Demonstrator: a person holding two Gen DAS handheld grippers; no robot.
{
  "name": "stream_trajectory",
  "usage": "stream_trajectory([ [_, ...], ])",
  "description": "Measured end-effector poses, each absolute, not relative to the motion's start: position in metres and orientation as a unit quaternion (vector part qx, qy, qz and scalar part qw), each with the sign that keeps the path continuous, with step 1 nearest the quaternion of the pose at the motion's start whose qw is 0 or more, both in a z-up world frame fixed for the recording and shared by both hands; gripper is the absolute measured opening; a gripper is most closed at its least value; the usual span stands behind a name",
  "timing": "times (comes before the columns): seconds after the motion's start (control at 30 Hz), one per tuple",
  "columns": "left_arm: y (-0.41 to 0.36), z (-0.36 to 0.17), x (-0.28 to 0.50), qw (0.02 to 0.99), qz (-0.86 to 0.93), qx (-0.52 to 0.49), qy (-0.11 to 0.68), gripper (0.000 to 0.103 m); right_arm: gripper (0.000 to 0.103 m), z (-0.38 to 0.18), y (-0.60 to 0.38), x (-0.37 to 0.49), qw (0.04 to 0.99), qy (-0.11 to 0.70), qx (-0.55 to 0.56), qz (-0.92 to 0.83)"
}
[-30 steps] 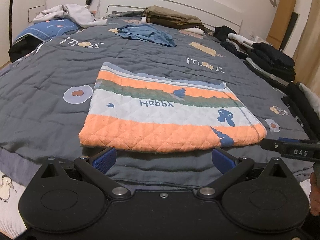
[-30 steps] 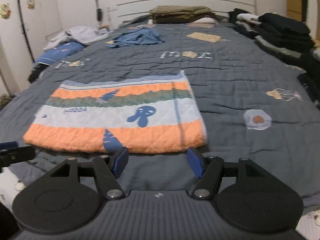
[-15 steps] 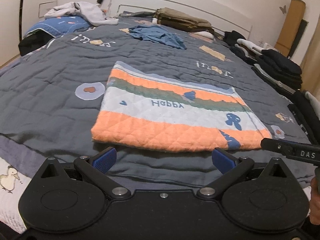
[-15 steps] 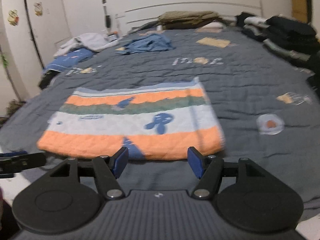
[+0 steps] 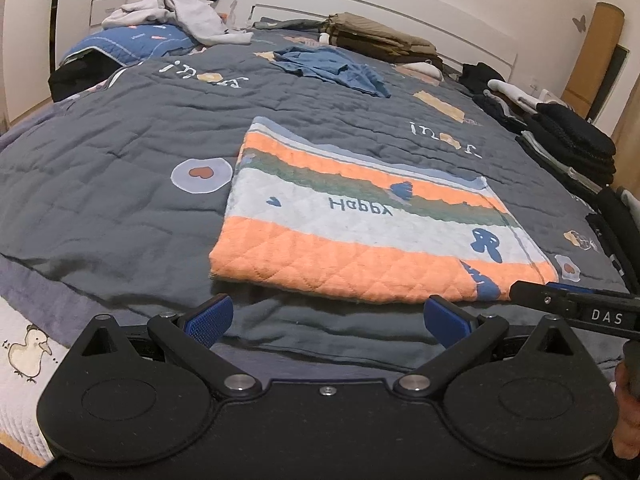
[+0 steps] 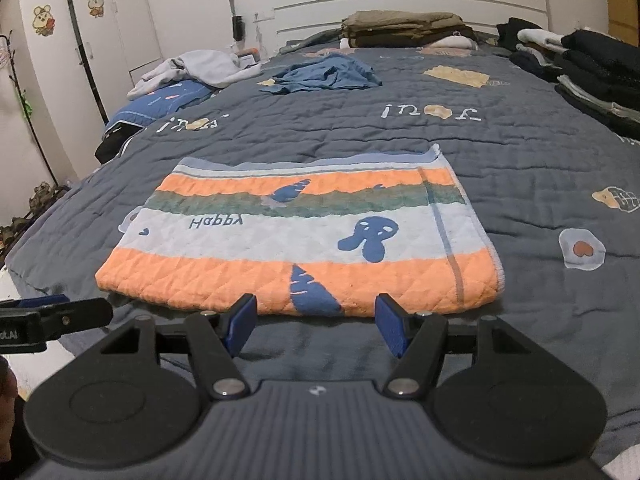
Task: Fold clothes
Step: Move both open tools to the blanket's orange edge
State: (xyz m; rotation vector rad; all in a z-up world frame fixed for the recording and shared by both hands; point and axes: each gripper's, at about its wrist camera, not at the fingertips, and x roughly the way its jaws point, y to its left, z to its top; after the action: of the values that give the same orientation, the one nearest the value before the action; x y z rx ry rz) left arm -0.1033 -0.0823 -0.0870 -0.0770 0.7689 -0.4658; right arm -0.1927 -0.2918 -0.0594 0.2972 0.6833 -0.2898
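Flat on bed near its foot edge: folded quilted blanket [image 5: 360,232], rectangular, orange, white and green stripes, blue rabbit print, "Happy" text. Left gripper [image 5: 326,318] released, jaws wide, empty, just short of blanket's near edge. Right gripper [image 6: 316,322] likewise spread, empty. Since a second ago both views shifted sideways; blanket unmoved. Grey quilted bedspread [image 6: 520,168]; crumpled blue garment [image 6: 324,74] near white headboard [image 6: 400,4]; dark clothes stack [image 5: 568,140] along right edge.
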Motion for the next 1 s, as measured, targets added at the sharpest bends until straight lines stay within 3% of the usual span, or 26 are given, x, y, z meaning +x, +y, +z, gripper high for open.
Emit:
stream_trajectory([
  [0.63, -0.061, -0.089, -0.092, 0.901, -0.210, -0.075, 0.371, 0.102, 0.064, -0.059, -0.284, -0.177, 0.920, 0.334, 0.157, -0.131],
  [1.0, -0.050, -0.085, -0.083, 0.903, -0.202, -0.117, 0.361, 0.102, 0.064, -0.024, -0.290, -0.155, 0.928, 0.317, 0.156, -0.117],
])
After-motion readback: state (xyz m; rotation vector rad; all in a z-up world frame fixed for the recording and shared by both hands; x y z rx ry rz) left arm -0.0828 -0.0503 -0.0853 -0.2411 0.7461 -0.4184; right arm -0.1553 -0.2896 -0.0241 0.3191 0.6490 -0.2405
